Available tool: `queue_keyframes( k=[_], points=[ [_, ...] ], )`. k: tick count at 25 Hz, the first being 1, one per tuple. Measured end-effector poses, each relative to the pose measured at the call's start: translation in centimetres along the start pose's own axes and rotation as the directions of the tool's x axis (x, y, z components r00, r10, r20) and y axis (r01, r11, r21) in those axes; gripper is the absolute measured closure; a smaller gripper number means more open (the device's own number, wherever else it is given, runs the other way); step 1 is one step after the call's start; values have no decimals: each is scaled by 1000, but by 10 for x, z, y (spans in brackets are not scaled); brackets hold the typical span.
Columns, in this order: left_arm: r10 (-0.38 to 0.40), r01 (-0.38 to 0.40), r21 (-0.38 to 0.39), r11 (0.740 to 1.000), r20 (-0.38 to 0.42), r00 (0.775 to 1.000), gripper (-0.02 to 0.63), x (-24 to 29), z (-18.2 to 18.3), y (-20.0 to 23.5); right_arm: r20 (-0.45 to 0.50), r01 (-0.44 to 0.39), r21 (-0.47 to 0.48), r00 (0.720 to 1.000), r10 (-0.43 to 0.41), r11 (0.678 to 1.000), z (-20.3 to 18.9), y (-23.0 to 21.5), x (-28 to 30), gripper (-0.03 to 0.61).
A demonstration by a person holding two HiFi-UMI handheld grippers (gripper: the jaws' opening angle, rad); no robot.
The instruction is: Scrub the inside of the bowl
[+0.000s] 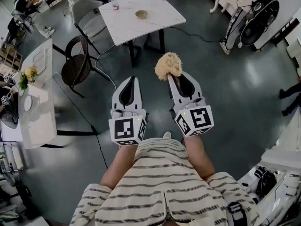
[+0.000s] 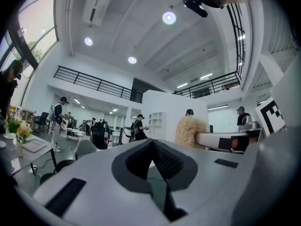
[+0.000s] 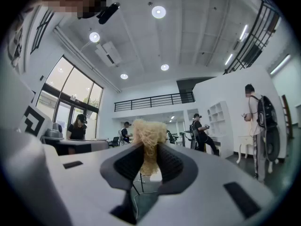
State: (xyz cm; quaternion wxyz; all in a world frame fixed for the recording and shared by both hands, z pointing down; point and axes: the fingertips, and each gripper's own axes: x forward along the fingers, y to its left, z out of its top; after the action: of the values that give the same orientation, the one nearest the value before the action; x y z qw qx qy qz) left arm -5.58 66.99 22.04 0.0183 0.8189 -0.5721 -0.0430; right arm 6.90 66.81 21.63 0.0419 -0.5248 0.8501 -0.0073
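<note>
bowl [image 1: 141,14] on table [image 1: 126,28], bottle [image 1: 115,2] left of it

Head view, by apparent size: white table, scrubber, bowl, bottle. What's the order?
1. white table
2. scrubber, though it sits much nearer the camera, which inflates it
3. bowl and bottle look alike; not ranked

A straw-coloured scrubber [image 1: 168,66] stood out against the dark grey-green floor [image 1: 225,93]. The right gripper [image 1: 175,79] and left gripper [image 1: 130,80] were pale grey with black pads [image 1: 127,92], each carrying a cube [image 1: 127,130] printed with black-and-white square markers. The person's shirt [image 1: 164,182] was cream with thin dark stripes. The table [image 1: 150,25] had a white top on black legs. The bowl [image 1: 141,14] near its far edge was tan, and the bottle [image 1: 115,3] at its far left corner wore a red band. One chair [image 1: 75,69] was dark brown wicker.
</note>
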Motion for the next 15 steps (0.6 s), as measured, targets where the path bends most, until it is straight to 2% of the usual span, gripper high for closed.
queue_keyframes(
  k=[8, 15],
  points=[
    [9, -9, 0, 1000, 2, 1000, 613, 10, 0, -20, 10, -17, 19, 1000, 17, 1000, 5, -21, -6, 486],
    [30, -30, 28, 999, 2, 1000, 612, 25, -2, -58, 37, -39, 42, 999, 37, 998, 12, -58, -21, 486]
  ],
)
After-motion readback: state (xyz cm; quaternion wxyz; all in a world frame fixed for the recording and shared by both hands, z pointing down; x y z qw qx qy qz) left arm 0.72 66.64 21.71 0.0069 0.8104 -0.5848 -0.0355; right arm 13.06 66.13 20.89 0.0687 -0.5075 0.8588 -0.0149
